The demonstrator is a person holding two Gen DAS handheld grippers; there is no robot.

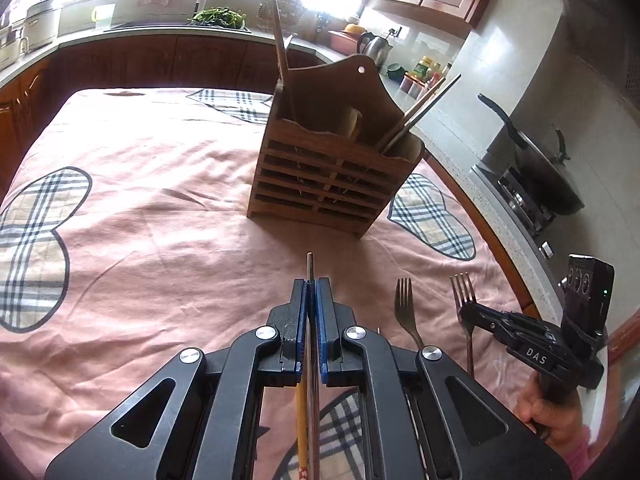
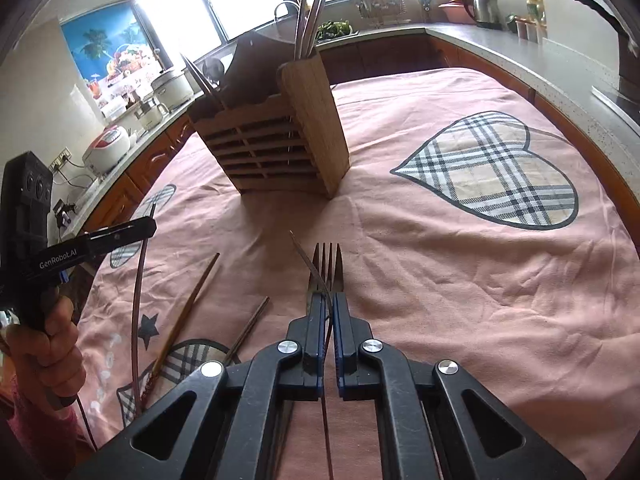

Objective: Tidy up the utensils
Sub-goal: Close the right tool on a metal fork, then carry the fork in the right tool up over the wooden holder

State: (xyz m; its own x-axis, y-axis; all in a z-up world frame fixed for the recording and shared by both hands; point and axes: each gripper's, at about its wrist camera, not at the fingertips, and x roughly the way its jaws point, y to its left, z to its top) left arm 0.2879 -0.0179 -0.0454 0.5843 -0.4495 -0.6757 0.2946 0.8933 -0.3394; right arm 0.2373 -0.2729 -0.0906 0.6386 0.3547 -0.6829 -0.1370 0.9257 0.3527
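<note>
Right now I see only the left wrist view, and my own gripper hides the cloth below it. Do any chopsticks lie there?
Observer: Yes. The right wrist view shows two on the pink cloth, near each other but apart: a brown chopstick and a darker chopstick.
Operator: Thank you. I see the right gripper only from the side. Are its fingers shut on the fork?
Observer: Yes. Its own camera shows the fingers shut on the thin handle. The fork stands on edge between them, with the tines pointing forward.
</note>
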